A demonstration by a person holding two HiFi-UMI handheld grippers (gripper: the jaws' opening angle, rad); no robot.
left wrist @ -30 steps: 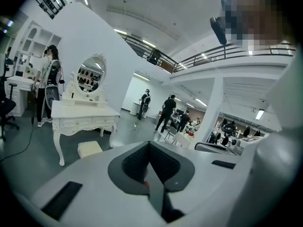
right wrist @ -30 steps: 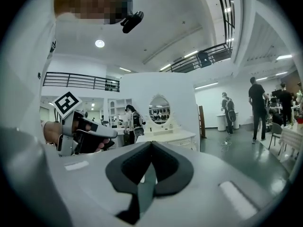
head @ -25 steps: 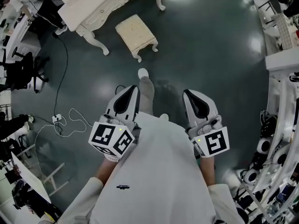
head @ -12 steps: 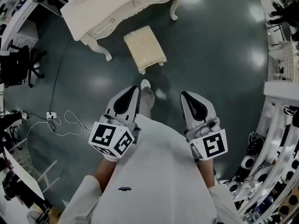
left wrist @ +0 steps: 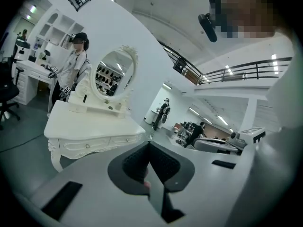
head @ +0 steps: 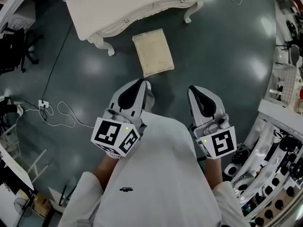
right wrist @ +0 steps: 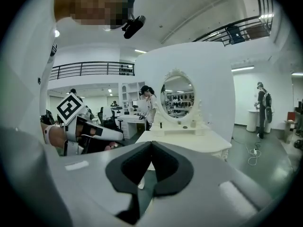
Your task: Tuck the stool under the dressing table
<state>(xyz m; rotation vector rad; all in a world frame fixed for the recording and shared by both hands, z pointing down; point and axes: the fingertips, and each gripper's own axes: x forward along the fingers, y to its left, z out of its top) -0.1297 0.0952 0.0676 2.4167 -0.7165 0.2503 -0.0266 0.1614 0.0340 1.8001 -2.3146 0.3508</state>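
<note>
A cream cushioned stool (head: pixel 153 52) stands on the dark floor, just in front of the white carved dressing table (head: pixel 137 6) and outside its legs. Both grippers are held at waist height, short of the stool. My left gripper (head: pixel 140 82) is shut and empty, its tip pointing at the stool's near edge. My right gripper (head: pixel 194 90) is shut and empty too, to the right of the stool. In the left gripper view the dressing table (left wrist: pixel 90 126) with its oval mirror (left wrist: pixel 113 74) lies ahead. The right gripper view shows the table (right wrist: pixel 189 138) and the left gripper (right wrist: pixel 87 129).
A white cable (head: pixel 52 115) with a plug trails on the floor at left. Black office chairs (head: pixel 14 51) stand at the far left. Racks of equipment (head: pixel 279 150) line the right side. Another person (left wrist: pixel 73 63) stands beyond the table.
The stool and dressing table have come nearer and shifted toward the middle of the head view as I walk up. Both grippers stay shut and level in front of me.
</note>
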